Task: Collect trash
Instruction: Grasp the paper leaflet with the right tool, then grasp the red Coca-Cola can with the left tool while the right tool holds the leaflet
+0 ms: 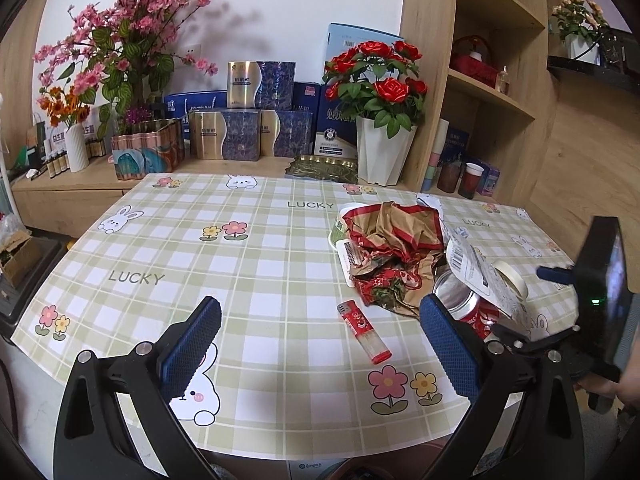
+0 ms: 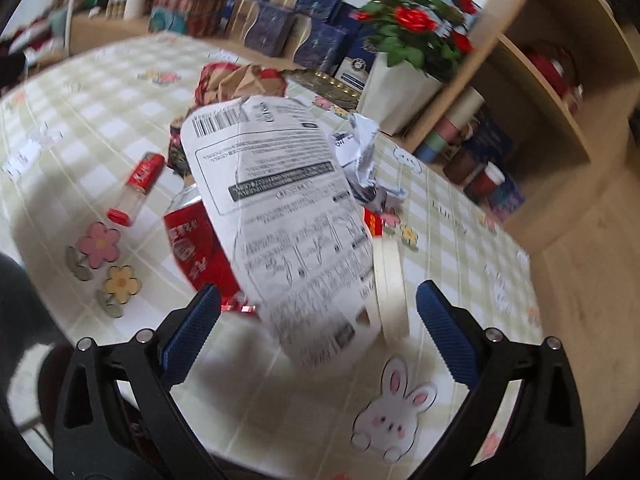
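A heap of trash lies on the checked tablecloth (image 1: 248, 264). It holds crumpled red-and-brown wrapping paper (image 1: 396, 248), a red can (image 1: 468, 308) on its side, a white printed sheet (image 1: 476, 272), a roll of pale tape (image 1: 512, 276) and a red lighter (image 1: 362, 332). My left gripper (image 1: 320, 308) is open above the near edge, with the lighter just ahead of its fingers. My right gripper (image 2: 318, 292) is open too. The printed sheet (image 2: 280, 200) reaches down between its fingertips, untouched, over the can (image 2: 196, 240) and beside the tape roll (image 2: 390, 288). Crumpled white paper (image 2: 360, 152) lies behind.
A white pot of red roses (image 1: 380, 148), blue gift boxes (image 1: 244, 132) and a gold tray (image 1: 324, 168) line the far side. A wooden shelf unit (image 1: 492, 92) stands at the right. The right hand-held device (image 1: 600, 300) shows at the left view's right edge.
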Demonstrator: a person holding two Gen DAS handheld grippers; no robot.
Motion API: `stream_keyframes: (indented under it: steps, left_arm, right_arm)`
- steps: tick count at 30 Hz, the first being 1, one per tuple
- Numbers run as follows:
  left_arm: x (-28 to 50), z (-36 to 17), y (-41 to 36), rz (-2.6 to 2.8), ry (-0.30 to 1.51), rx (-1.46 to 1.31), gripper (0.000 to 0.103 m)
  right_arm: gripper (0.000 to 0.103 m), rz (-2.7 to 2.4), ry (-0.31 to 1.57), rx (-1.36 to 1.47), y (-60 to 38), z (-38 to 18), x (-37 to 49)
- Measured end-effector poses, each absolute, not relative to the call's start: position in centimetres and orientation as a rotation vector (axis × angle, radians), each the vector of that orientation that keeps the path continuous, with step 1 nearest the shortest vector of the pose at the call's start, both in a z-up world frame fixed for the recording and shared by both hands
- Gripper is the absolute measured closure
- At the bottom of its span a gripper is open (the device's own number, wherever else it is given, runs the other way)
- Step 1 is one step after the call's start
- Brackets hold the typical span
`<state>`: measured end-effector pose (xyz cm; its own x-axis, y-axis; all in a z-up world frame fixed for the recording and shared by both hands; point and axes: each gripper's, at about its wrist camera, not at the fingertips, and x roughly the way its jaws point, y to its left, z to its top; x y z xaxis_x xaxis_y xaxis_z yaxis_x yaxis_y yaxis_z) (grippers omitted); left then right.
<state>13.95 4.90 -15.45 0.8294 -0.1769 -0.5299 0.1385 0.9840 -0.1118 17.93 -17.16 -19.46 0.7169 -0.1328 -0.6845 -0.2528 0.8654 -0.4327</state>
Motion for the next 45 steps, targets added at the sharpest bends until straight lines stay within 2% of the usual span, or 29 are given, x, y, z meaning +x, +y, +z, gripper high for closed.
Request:
stream_keyframes:
  steps: [2,7,10,11,14,18,28,33,37,39,42,45]
  left_arm:
    - [14.0,-15.6,5.0,-0.168,0.572,-0.069,0.006]
    - [14.4,-16.1,5.1,-0.167,0.586,-0.078,0.006]
    - [14.5,-16.3,5.0,-0.174,0.593,-0.083,0.006]
    - [14.5,-16.4,4.9,-0.178,0.596,-0.083,0.006]
    - [14.4,-16.7,4.6,-0.191,0.600,-0.082,0.006]
    - [14.4,-16.8,4.0,-0.213,0.604,-0.077,0.006]
    - [14.6,-17.5,0.7,-0.344,0.651,-0.060,0.007]
    - [16.2,-18.5,-1.8,-0.427,0.754,-0.097,0.024]
    - [17.5,-19.6,-4.4,-0.425,0.825,-0.118,0.032]
    - [18.2,-20.3,-5.3,-0.411,0.862,-0.145,0.039]
    - [19.3,-21.3,-6.3,-0.362,0.913,-0.196,0.045]
    - [20.0,-22.1,-7.0,-0.324,0.930,-0.215,0.048]
  right_arm:
    - [0.024,0.062,0.782,-0.570,-16.7,-19.6,18.9]
    - [0.032,0.061,0.802,-0.573,-16.6,-19.4,20.7]
    - [0.050,0.069,0.839,-0.564,-16.6,-19.7,21.6]
    - [0.067,0.074,0.854,-0.544,-16.7,-19.6,21.8]
    - [0.078,0.067,0.849,-0.496,-17.1,-18.7,21.9]
    - [0.089,0.096,0.785,-0.385,-18.3,-15.8,21.4]
    - [0.091,0.147,0.666,-0.053,-22.8,-10.4,20.4]
    - [0.091,0.134,0.630,-0.035,-23.7,-9.8,18.5]
    - [0.091,0.120,0.624,-0.018,-24.2,-10.4,16.8]
    - [0.091,0.110,0.626,-0.007,-24.7,-10.8,16.0]
    - [0.091,0.101,0.637,0.021,-25.7,-11.4,15.4]
    - [0.091,0.089,0.645,0.032,-26.6,-12.0,14.7]
